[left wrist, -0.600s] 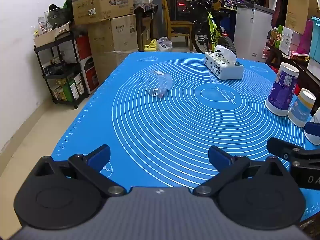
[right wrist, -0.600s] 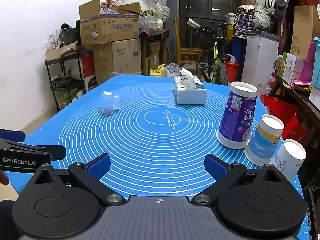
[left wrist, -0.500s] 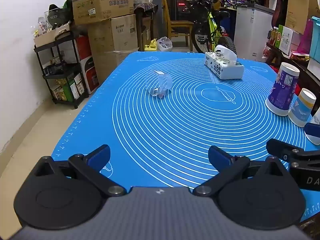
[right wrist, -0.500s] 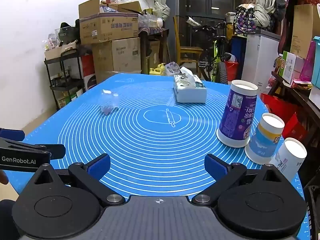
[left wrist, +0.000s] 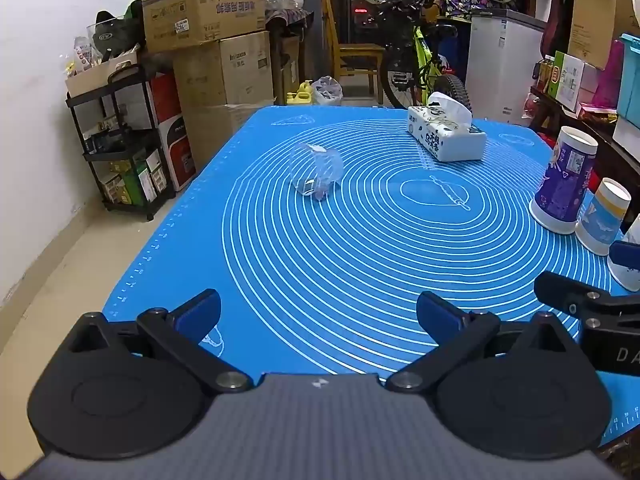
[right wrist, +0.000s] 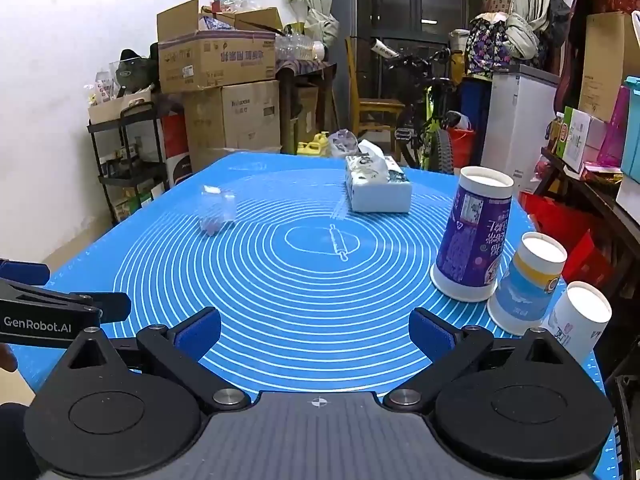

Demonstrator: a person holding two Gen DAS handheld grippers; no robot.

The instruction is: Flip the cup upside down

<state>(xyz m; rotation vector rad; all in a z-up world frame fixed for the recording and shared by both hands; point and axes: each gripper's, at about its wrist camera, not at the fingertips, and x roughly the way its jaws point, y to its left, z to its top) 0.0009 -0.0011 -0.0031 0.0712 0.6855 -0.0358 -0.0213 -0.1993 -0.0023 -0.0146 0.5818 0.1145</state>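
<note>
A clear plastic cup (left wrist: pixel 318 176) lies on its side on the blue mat (left wrist: pixel 360 264), far ahead of my left gripper (left wrist: pixel 318 314); it also shows in the right wrist view (right wrist: pixel 216 212) at the mat's left. Three paper cups stand upside down at the right edge: a tall purple one (right wrist: pixel 472 240), a blue and yellow one (right wrist: pixel 528 284) and a white one (right wrist: pixel 580 316). My left gripper is open and empty. My right gripper (right wrist: pixel 316 330) is open and empty near the front edge.
A white tissue box (left wrist: pixel 446 136) stands at the back of the mat (right wrist: pixel 378 192). Each gripper shows at the side of the other's view. Cardboard boxes (left wrist: pixel 208 44), a black shelf (left wrist: pixel 116 148) and a bicycle (left wrist: pixel 420 68) stand beyond the table.
Both views have shifted only slightly; the grippers stay open and the cups have not moved.
</note>
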